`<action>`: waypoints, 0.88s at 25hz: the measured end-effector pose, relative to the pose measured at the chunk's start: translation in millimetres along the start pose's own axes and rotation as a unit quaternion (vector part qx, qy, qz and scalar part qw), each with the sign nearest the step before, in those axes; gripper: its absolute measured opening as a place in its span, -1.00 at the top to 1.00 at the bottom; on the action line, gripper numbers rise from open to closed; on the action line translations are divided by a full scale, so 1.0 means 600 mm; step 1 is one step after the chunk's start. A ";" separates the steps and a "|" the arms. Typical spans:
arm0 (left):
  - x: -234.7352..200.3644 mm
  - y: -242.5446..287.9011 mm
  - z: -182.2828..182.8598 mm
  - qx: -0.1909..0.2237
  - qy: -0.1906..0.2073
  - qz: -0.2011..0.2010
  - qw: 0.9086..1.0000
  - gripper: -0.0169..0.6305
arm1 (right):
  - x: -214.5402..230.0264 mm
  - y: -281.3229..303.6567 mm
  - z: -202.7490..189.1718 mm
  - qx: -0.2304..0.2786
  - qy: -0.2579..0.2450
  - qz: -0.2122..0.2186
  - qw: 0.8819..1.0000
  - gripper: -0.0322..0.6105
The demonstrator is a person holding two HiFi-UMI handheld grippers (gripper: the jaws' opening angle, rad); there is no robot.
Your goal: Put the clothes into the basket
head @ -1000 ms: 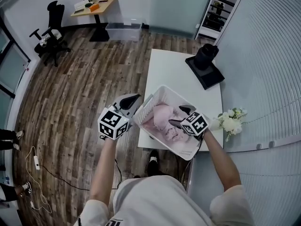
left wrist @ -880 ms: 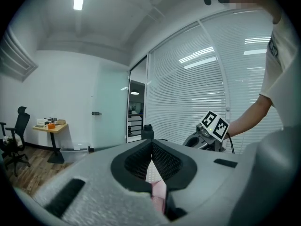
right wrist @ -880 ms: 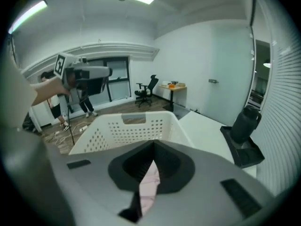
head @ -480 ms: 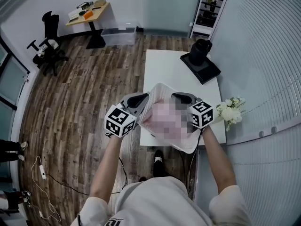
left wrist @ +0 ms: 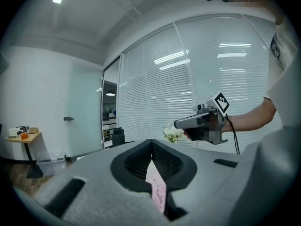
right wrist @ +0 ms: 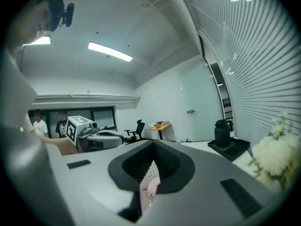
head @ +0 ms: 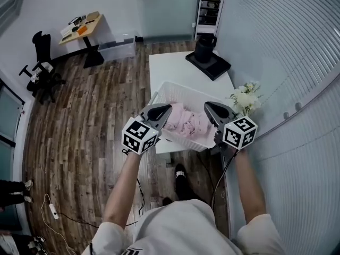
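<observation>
Basket: the white mesh basket [head: 187,91] sits at the near end of the white desk [head: 170,65], just below the middle of the head view.
Clothes: pink clothes [head: 183,122] are down inside the basket, heaped toward its near wall.
Left gripper: the left gripper [head: 167,109] comes in at the basket's left rim, with its marker cube to the lower left.
Left fingers: in the left gripper view the fingers [left wrist: 176,161] are pressed together at the tips, and a sliver of pink cloth shows in the slot beneath them.
Right gripper: the right gripper [head: 208,106] reaches over the basket's right side (cube toward the lower right of the frame).
Right fingers: these fingers [right wrist: 176,166] are closed tight, tip to tip, and white mesh and a bit of pink peek through the gap below.
Hold: hard to call. Either pair may be nipping the basket wall or the cloth, and the views do not settle it.
Across: each gripper view catches the other gripper opposite, roughly level with it.
Flowers: a white bouquet [head: 243,97] stands just right of the basket, at the desk's right edge.
Far end: a black jug [head: 204,45] stands on a dark tray [head: 212,67] at the upper end of the desk, well apart from the basket.
Room: wooden floor [head: 85,121] fills the left, with an office chair [head: 40,70] and a clear bin [head: 117,49] in the upper left.
</observation>
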State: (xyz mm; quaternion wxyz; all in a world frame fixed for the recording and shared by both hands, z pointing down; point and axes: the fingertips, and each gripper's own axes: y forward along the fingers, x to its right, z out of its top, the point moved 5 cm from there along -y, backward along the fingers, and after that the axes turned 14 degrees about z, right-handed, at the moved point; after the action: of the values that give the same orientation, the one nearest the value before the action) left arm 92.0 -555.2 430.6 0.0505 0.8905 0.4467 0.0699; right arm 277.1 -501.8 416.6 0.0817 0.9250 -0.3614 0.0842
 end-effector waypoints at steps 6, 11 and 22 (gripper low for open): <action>0.061 -0.035 -0.022 -0.002 0.011 -0.007 1.000 0.91 | -0.030 -0.103 -0.027 0.034 0.039 -0.057 0.997 0.85; 0.082 -0.051 -0.027 0.006 -0.007 -0.006 1.000 0.91 | -0.061 -0.123 -0.043 0.024 0.029 -0.060 0.997 0.85; 0.083 -0.075 -0.028 0.009 -0.016 0.007 1.000 0.91 | -0.115 -0.078 -0.054 -0.004 -0.019 -0.025 0.999 0.85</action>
State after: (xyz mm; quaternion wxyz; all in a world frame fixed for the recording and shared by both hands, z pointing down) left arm 83.0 -487.9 444.2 0.0497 0.8952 0.4398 0.0518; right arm 256.2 -415.7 429.4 0.0802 0.9350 -0.3397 0.0633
